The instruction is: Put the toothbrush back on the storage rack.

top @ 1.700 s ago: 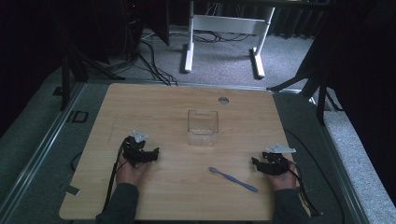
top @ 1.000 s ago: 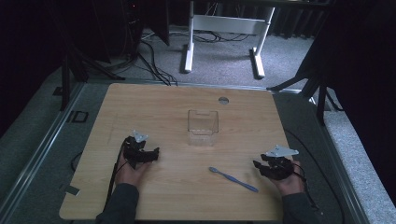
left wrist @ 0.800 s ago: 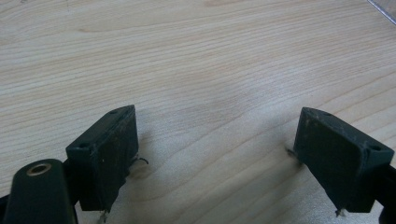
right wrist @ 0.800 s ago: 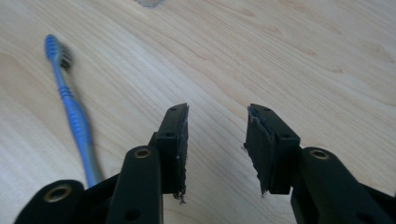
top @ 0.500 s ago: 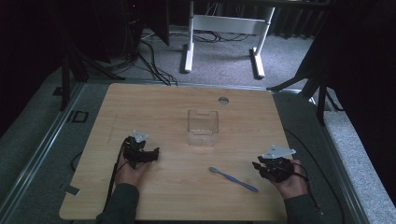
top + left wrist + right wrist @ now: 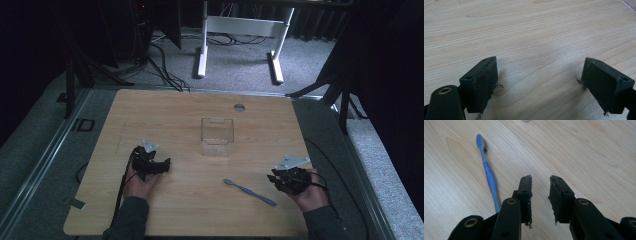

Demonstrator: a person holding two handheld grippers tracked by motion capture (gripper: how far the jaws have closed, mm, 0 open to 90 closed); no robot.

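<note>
Wooden table (image 6: pixel 175 115), pale grain, seen from the high view with the person's forearms coming in from the near edge. Blue toothbrush (image 6: pixel 249 192) lies flat on the bare wood near the front of the table, slanted, bristle head toward the middle and handle end toward the near right. Clear plastic container (image 6: pixel 217 136) stands upright near the table's centre, well apart from the toothbrush and farther from the person. Right gripper (image 6: pixel 286 181) held in the right hand (image 6: pixel 311 194) just beside the toothbrush's handle end, not touching it. In the right gripper view the right gripper (image 6: pixel 540 197) has its jaws narrowed to a slim gap after just closing further; nothing between them but bare wood, pads pressing on nothing. In that view the toothbrush (image 6: pixel 487 171) runs up the left side of the jaws, head at the far end with bristles facing sideways, ribbed handle passing behind the left jaw's base. Left gripper (image 6: pixel 155 167) held in the left hand (image 6: pixel 139 182) at the left front of the table, well apart from toothbrush and container. In the left gripper view the left gripper (image 6: pixel 541 77) shows jaws spread wide, low over the wood, tips apparently resting close on the surface, nothing between them. Small round grommet (image 6: pixel 239 107) in the table near its far edge
</note>
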